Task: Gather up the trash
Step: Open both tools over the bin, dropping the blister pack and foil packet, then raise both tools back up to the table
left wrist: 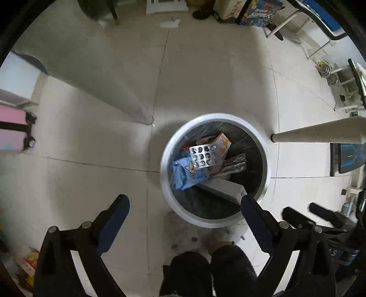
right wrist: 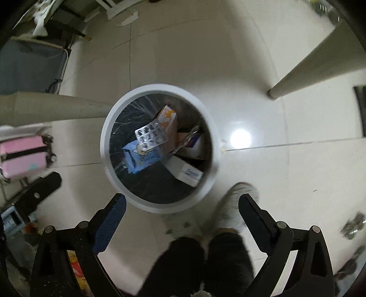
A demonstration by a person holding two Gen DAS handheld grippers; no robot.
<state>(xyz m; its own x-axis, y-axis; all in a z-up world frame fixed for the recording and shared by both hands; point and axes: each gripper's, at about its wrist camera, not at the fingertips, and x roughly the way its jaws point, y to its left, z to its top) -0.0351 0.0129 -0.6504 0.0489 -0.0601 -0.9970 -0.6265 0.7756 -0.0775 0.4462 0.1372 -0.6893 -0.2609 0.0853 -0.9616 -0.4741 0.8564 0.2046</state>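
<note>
A round white trash bin (left wrist: 167, 182) with a black liner stands on the tiled floor, seen from above in both views (right wrist: 157, 206). Inside lie a silver blister pack (left wrist: 204, 156) (right wrist: 151, 134), a blue packet (left wrist: 187, 174) (right wrist: 139, 158), an orange carton (left wrist: 223, 142) (right wrist: 169, 118), a white box (left wrist: 224, 188) (right wrist: 185, 171) and crumpled foil (left wrist: 234, 163). My left gripper (left wrist: 184, 203) is open and empty above the bin's near rim. My right gripper (right wrist: 181, 202) is open and empty above the near rim too.
Table legs (left wrist: 318, 133) (right wrist: 304, 68) stand near the bin. A pink suitcase (left wrist: 12, 130) (right wrist: 21, 155) is at the left. The person's legs and slippers (right wrist: 228, 205) are just below the bin. Boxes and a white chair (left wrist: 297, 20) line the far wall.
</note>
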